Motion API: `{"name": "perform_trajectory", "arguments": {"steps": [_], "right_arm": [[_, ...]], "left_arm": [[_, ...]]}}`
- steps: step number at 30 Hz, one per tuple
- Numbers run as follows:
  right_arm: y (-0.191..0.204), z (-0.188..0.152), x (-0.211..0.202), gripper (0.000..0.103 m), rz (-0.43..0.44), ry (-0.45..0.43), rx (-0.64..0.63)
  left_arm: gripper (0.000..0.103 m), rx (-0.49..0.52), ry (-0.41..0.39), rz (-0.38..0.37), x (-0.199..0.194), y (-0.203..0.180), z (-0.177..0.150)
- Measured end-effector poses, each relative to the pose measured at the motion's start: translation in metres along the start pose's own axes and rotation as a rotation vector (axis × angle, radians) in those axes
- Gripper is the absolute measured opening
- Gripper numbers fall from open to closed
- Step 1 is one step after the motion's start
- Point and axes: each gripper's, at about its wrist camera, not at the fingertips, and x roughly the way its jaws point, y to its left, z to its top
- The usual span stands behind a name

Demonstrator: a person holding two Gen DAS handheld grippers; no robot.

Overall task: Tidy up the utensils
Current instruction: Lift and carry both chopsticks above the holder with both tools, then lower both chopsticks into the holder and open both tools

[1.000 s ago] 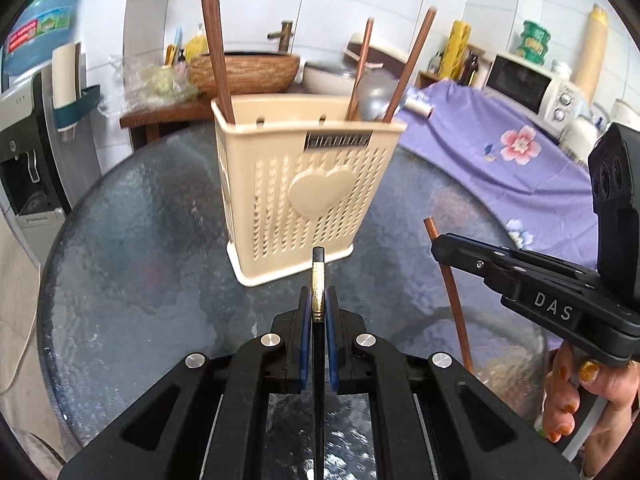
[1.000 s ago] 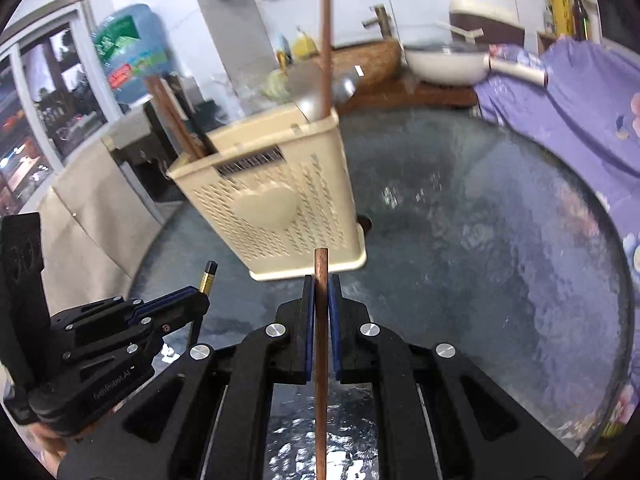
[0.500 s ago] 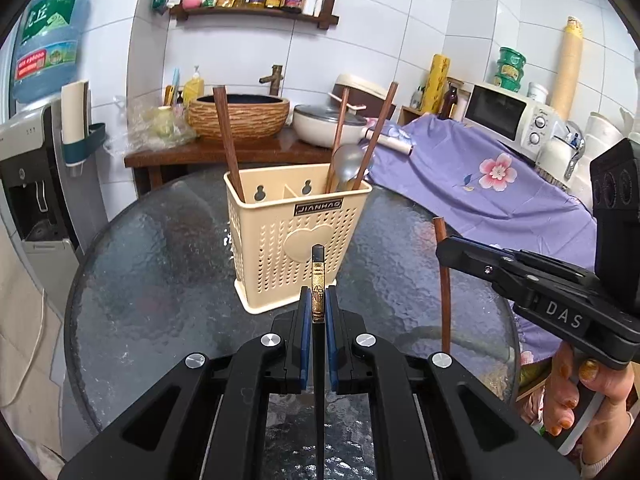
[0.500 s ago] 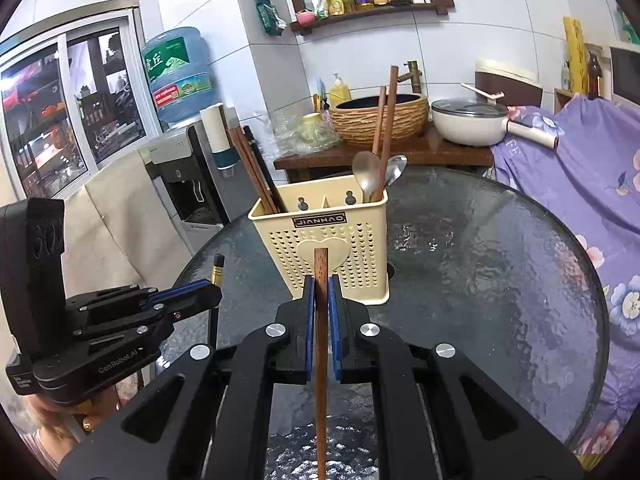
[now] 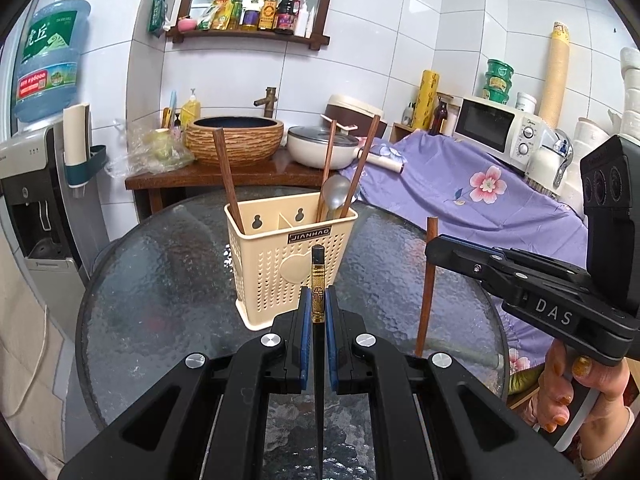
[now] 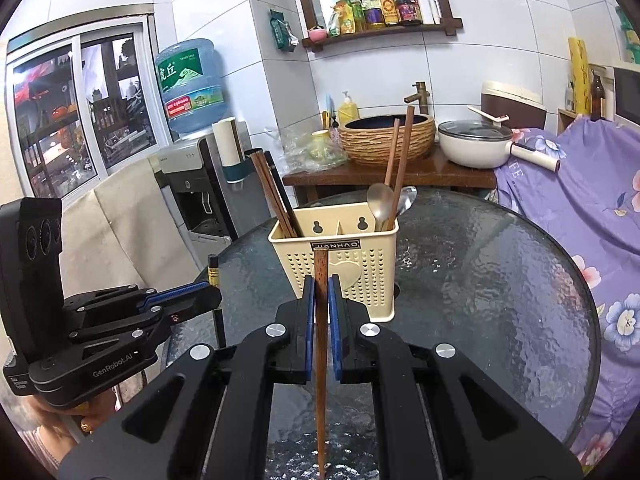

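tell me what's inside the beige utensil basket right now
The basket holds dark chopsticks in its left compartment, and two brown chopsticks plus two metal spoons in its right. Their lower ends are hidden behind its wall.

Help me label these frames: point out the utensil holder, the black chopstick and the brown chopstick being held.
utensil holder (image 5: 276, 280), left wrist view, perforated front wall.
black chopstick (image 5: 318, 276), left wrist view, gold band.
brown chopstick (image 6: 321, 272), right wrist view, upper end.

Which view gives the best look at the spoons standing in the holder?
The right wrist view: two spoons show separately above the holder, in its right compartment. The left wrist view shows one grey spoon bowl, crossed by brown chopsticks.
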Motion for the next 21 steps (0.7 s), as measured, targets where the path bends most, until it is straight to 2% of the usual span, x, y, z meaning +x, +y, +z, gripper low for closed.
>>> {"name": "perform_trajectory", "arguments": {"steps": [14, 21], "right_arm": [[0.005, 0.016, -0.007, 0.008, 0.005, -0.034, -0.022], [0.009, 0.036, -0.011, 0.008, -0.005, -0.055, -0.052]], "left_arm": [[0.006, 0.019, -0.043, 0.001, -0.007, -0.005, 0.013], [0.006, 0.046, -0.087, 0.008, -0.014, -0.011, 0.035]]}}
